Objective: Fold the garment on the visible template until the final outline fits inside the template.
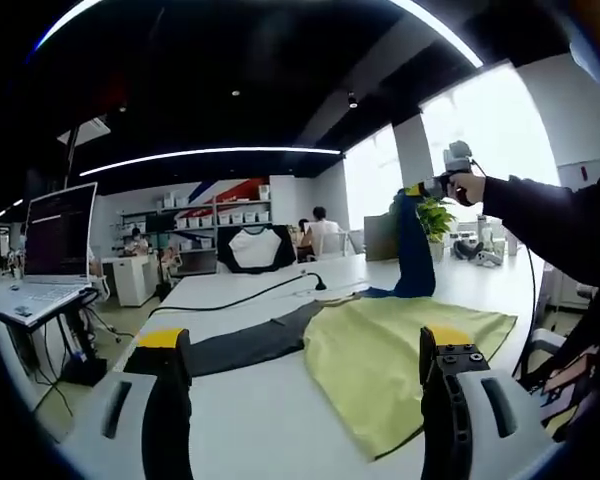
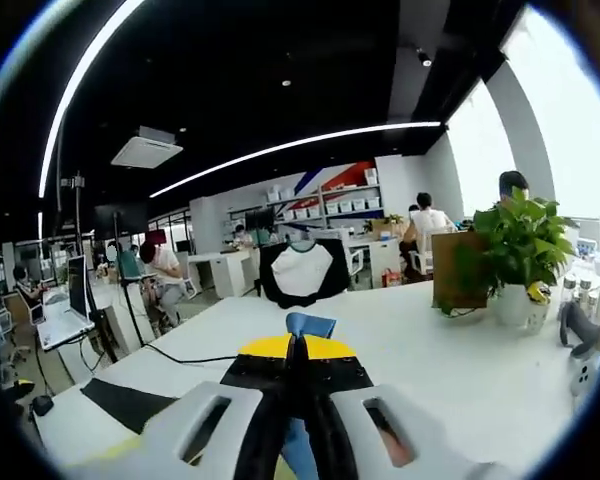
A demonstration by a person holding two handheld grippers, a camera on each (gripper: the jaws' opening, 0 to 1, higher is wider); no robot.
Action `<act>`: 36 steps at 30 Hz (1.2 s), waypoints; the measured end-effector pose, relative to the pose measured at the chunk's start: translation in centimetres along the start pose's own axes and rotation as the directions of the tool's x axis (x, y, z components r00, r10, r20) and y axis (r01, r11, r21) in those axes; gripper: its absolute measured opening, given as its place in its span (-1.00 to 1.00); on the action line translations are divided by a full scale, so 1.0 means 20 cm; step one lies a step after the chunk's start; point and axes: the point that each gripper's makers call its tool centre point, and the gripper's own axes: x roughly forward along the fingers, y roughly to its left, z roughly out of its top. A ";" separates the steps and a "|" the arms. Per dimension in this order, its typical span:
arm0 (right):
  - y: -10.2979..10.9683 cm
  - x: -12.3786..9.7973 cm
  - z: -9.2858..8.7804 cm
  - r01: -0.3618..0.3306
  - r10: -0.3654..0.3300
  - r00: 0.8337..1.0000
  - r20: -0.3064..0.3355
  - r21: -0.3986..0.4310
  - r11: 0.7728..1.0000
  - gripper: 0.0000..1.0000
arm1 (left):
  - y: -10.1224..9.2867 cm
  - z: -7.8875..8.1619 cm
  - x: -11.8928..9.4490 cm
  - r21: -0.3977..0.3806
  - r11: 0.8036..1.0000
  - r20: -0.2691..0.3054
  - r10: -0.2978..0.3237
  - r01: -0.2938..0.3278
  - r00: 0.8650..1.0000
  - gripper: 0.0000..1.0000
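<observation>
**Blue sleeve up in the air, body of the garment flat on the counter**

Left gripper view: the left tool [image 1: 305,375] hangs above the white counter [image 1: 250,430] with its jaws spread wide, nothing between them. Ahead of it lies the garment [image 1: 380,360], its yellow-green body flat on the counter, a dark grey sleeve [image 1: 245,345] stretching off to the left. Further back, the right tool [image 1: 432,187], gripped by a person's hand [image 1: 470,186], lifts the blue sleeve [image 1: 414,250] well above the counter (the cloth hangs straight down from it). A laptop [image 1: 50,250] sits open off to the left.

Right gripper view: the right tool [image 2: 294,365] is pressed together on the blue sleeve [image 2: 309,324], fabric poking out past the jaw tips. A potted plant [image 2: 515,255] stands on the counter [image 2: 420,350] at right
</observation>
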 end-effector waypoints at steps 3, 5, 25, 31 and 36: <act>0.11 0.05 0.00 -0.023 0.023 1.000 -0.011 -0.013 1.000 -1.00 | 0.01 0.00 0.00 0.003 1.000 -0.003 0.004 -0.004 1.000 0.99; 0.18 0.09 -0.01 -0.036 0.035 0.999 -0.016 -0.016 0.999 -1.00 | 0.01 0.00 -0.01 0.005 1.000 -0.003 0.002 -0.002 1.000 0.99; 0.65 0.35 -0.42 -0.145 0.122 0.978 -0.170 -0.129 0.981 -1.00 | 0.04 -0.02 -0.01 -0.018 1.000 -0.011 -0.003 0.003 1.000 0.99; 0.74 0.40 -0.59 -0.163 0.133 0.965 -0.225 -0.119 0.979 -1.00 | 0.04 -0.01 -0.02 -0.011 1.000 -0.015 0.003 -0.003 1.000 0.99; 0.82 0.42 -0.73 -0.190 0.157 0.951 -0.267 -0.104 0.976 -1.00 | 0.05 -0.02 -0.02 -0.012 1.000 -0.022 0.008 -0.009 1.000 0.99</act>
